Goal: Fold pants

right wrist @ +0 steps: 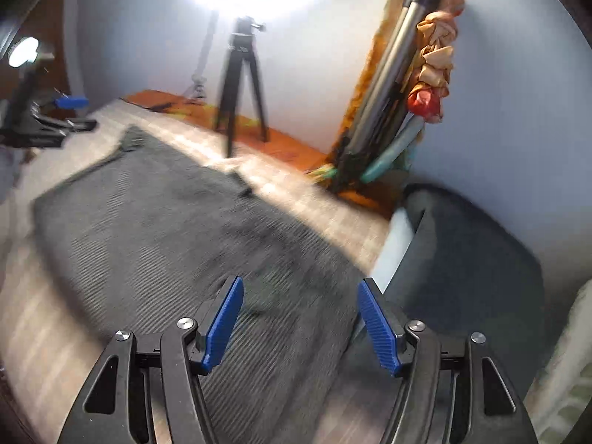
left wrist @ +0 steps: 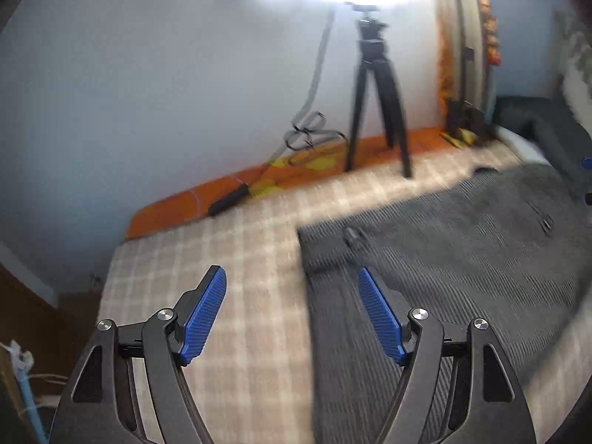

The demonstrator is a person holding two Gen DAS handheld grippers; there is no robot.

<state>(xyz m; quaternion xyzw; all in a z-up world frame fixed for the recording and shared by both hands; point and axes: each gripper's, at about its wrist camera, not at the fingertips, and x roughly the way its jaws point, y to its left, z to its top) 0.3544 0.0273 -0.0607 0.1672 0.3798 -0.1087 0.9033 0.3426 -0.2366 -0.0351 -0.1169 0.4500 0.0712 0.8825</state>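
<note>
Dark grey ribbed pants lie flat on a beige checked bed cover. My left gripper is open and empty above the pants' left edge, one blue pad over the cover and one over the cloth. In the right wrist view the pants spread across the bed. My right gripper is open and empty, above their near right end. The left gripper shows at the far left of this view, and a blue bit of the right gripper at the left wrist view's right edge. Both views are blurred.
A black tripod stands on an orange cloth at the wall, also in the right wrist view. A bundle of poles and cloth leans in the corner. A dark pillow lies right of the pants. A cable hangs down the wall.
</note>
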